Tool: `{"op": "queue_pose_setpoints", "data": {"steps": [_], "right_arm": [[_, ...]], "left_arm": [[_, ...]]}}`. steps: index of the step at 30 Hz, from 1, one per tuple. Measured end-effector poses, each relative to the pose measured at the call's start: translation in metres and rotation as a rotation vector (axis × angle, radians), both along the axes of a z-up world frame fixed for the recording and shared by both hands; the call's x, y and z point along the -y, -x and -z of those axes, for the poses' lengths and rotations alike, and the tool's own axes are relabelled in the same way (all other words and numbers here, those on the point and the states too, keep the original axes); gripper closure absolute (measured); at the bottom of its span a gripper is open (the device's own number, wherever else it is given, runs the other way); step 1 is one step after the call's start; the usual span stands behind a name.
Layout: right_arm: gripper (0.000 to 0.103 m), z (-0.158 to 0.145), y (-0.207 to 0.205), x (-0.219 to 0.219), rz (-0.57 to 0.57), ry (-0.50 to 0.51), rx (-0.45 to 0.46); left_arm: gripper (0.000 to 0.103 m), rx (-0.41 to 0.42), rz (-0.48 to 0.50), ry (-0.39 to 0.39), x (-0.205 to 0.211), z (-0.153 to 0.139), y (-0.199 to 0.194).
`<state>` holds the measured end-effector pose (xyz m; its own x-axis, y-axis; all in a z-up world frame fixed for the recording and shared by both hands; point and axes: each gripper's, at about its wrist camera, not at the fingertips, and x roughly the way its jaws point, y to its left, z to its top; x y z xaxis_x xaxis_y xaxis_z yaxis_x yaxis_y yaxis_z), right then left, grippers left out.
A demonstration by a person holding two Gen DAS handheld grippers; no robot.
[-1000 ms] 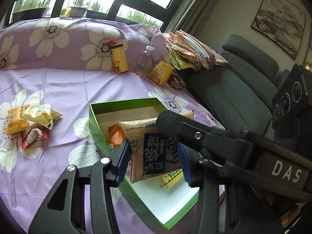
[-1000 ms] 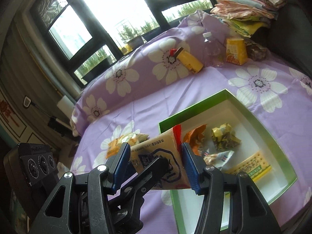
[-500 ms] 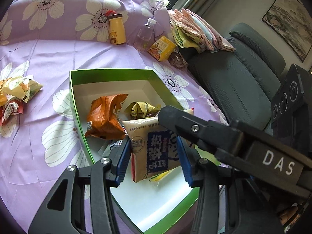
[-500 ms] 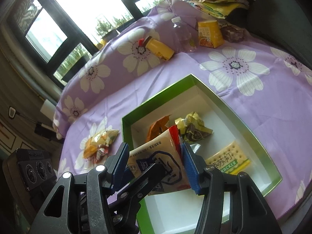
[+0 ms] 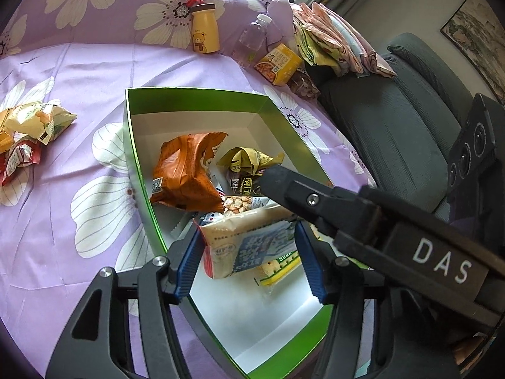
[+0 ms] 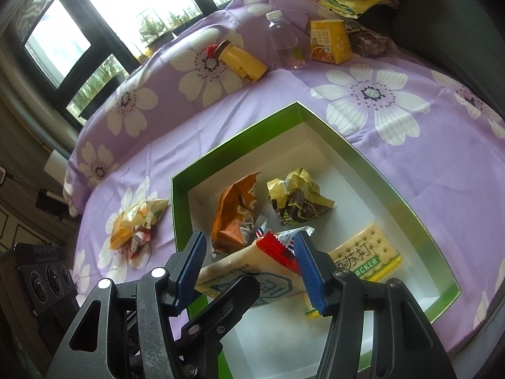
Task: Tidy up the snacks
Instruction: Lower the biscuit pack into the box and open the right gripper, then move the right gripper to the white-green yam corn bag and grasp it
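Lower the packet flat onto the bare near floor of the box, clear of the rim, then release both sides together. The left gripper, half open, pinches the packet across its width; the right gripper seems to do likewise. The box holds 1 orange bag far left, 1 cracker pack right and 1 crumpled yellow wrapper.

the cloth is lilac with big white flowers. the box is green outside, white inside. in it lie an orange packet, an olive-yellow wrapper and a cream cracker pack with a green band. the gripper pads are blue.
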<state>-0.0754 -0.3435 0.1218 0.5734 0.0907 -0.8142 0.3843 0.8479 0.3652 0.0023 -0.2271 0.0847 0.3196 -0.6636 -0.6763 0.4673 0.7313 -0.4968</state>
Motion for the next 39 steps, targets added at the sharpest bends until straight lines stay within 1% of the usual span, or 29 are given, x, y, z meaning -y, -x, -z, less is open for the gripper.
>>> {"op": "queue_pose_setpoints", "data": {"steps": [6,8,10,12,16,20,22,25,27,29,30,31,32,34,36,39], "right_arm": [[0.044,0.006,-0.002,0.003,0.015,-0.003,-0.026],[0.041,0.007,-0.002,0.006,0.028,-0.001,-0.028],[0.036,0.006,0.0,0.008,0.043,0.009,-0.02],[0.036,0.004,0.002,0.01,0.059,0.012,-0.014],[0.036,0.001,0.003,0.011,0.075,0.016,-0.001],[0.036,-0.005,0.003,0.007,0.087,0.048,0.009],[0.036,-0.007,0.003,0.004,0.083,0.067,0.01],[0.036,-0.011,0.002,-0.003,0.064,0.115,0.01],[0.036,-0.014,0.001,-0.009,0.062,0.153,0.009],[0.035,-0.016,0.0,-0.014,0.056,0.176,0.013],[0.03,-0.017,-0.001,-0.016,0.051,0.18,0.016],[0.022,-0.017,-0.002,-0.018,0.047,0.181,0.02],[0.019,-0.018,-0.002,-0.021,0.043,0.184,0.027],[0.019,-0.019,-0.004,-0.026,0.031,0.2,0.037],[0.019,-0.019,-0.006,-0.033,0.027,0.218,0.036],[0.019,-0.018,-0.011,-0.041,0.037,0.234,0.042]], "left_arm": [[0.038,0.019,0.018,-0.021,0.005,0.0,0.003],[0.036,0.02,0.022,-0.015,0.004,-0.001,0.004],[0.031,0.021,0.017,0.003,0.001,-0.003,0.005],[0.027,0.027,0.008,0.011,-0.004,-0.006,0.006],[0.022,0.051,-0.006,0.026,-0.016,-0.015,0.009],[0.019,0.076,-0.04,0.028,-0.034,-0.024,0.011],[0.019,0.09,-0.066,0.004,-0.044,-0.029,0.012],[0.018,0.147,-0.085,-0.019,-0.067,-0.041,0.014],[0.015,0.175,-0.117,-0.037,-0.087,-0.047,0.013],[0.009,0.187,-0.161,-0.041,-0.11,-0.048,0.012],[0.007,0.188,-0.179,-0.05,-0.122,-0.047,0.01],[0.007,0.189,-0.203,-0.064,-0.134,-0.046,0.009],[0.007,0.188,-0.234,-0.086,-0.146,-0.045,0.006],[0.007,0.19,-0.315,-0.117,-0.172,-0.041,0.003],[0.007,0.185,-0.372,-0.114,-0.196,-0.036,-0.001],[0.007,0.133,-0.445,-0.104,-0.227,-0.024,-0.012]]}}
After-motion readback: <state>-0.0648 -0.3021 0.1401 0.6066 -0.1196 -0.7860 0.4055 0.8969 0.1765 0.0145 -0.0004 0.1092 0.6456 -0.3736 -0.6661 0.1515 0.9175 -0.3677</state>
